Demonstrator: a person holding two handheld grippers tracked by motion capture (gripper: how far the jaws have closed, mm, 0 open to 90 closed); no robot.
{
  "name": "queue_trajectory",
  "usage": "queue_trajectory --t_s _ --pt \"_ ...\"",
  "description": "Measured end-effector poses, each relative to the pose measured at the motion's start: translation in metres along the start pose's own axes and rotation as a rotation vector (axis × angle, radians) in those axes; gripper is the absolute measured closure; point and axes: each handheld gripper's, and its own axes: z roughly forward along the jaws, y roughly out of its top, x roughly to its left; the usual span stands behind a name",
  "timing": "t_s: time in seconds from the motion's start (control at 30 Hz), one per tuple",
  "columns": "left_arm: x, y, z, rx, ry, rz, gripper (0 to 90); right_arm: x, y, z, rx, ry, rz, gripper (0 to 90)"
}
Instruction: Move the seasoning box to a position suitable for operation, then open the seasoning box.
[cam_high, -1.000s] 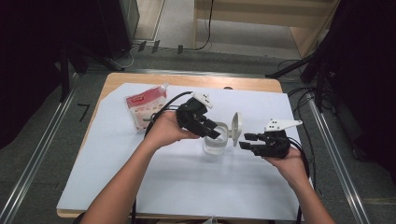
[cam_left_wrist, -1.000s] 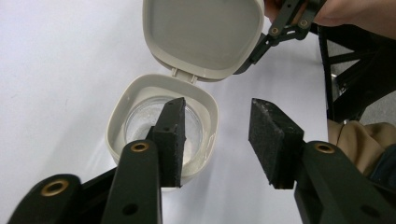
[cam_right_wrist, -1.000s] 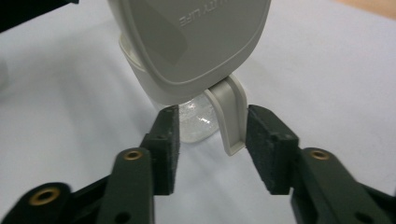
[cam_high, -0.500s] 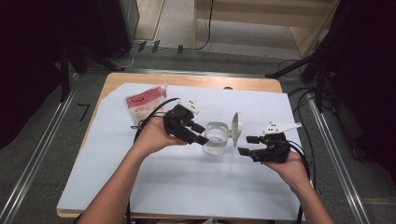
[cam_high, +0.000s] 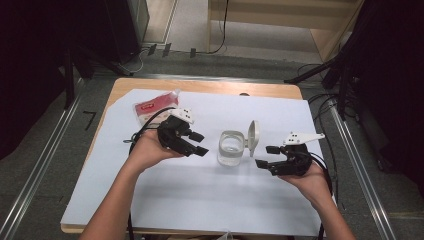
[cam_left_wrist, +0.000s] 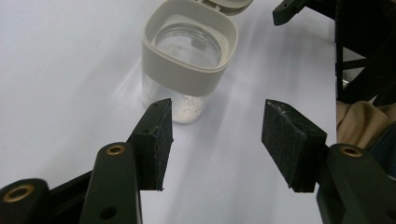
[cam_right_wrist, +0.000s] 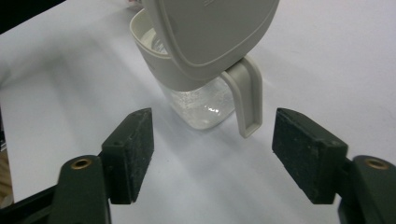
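The left hand-held gripper (cam_high: 194, 143) sits left of the jar (cam_high: 231, 148), jaws wide with nothing between them; they have just been opening, and a second ago this gripper was right over the jar's mouth, so it has drawn back to the left and let go. In the left gripper view its pads (cam_left_wrist: 154, 140) point at the jar (cam_left_wrist: 187, 70) from nearby without touching it. The jar stands upright near the middle of the white sheet (cam_high: 200, 200), a clear body with a grey collar and a little white grainy stuff at the bottom; its lid (cam_high: 253, 135) is tipped up on the hinge at the right side, so the mouth is open. To its right the right hand-held gripper (cam_high: 265, 156) has hardly moved, though its jaws have also just been opening and now stand wide and empty, aimed at the lid's hanging latch (cam_right_wrist: 247, 100) in the right gripper view. My reading is that both have released the jar with the lid already open, and whatever goes in may come next, perhaps from the red and white packet (cam_high: 150, 109) at the far left. The sheet covers a wooden table (cam_high: 210, 86); beyond it lie a grey floor (cam_high: 190, 60), cables and dark curtains.
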Motion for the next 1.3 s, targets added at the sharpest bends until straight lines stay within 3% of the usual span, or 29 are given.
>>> queue_trajectory --t_s 0.2,0.4,0.6,0.83,0.9,1.1,1.3 --pt "0.004 -0.008 -0.011 -0.010 -0.021 -0.019 43.0 0.001 -0.002 -0.003 0.007 0.000 -0.012 39.5" --pt "0.010 -0.016 -0.021 -0.009 0.016 -0.050 43.7 0.002 -0.004 -0.002 0.003 0.023 -0.025 45.2" --pt "0.016 -0.027 -0.030 0.001 0.037 -0.077 44.1 0.000 -0.006 0.003 0.017 0.023 -0.042 45.7" --pt "0.021 -0.037 -0.042 0.001 0.073 -0.106 44.3 -0.005 -0.007 0.001 -0.001 0.025 -0.017 45.9" --pt "0.022 -0.041 -0.047 -0.003 0.085 -0.116 44.4 -0.009 -0.007 0.001 0.011 0.031 0.017 45.9" --pt "0.023 -0.048 -0.058 -0.021 0.119 -0.144 44.3 -0.010 -0.006 0.000 -0.012 0.018 -0.015 44.1" --pt "0.025 -0.058 -0.072 -0.029 0.150 -0.175 44.3 -0.013 -0.003 0.003 -0.001 0.012 -0.025 44.8"
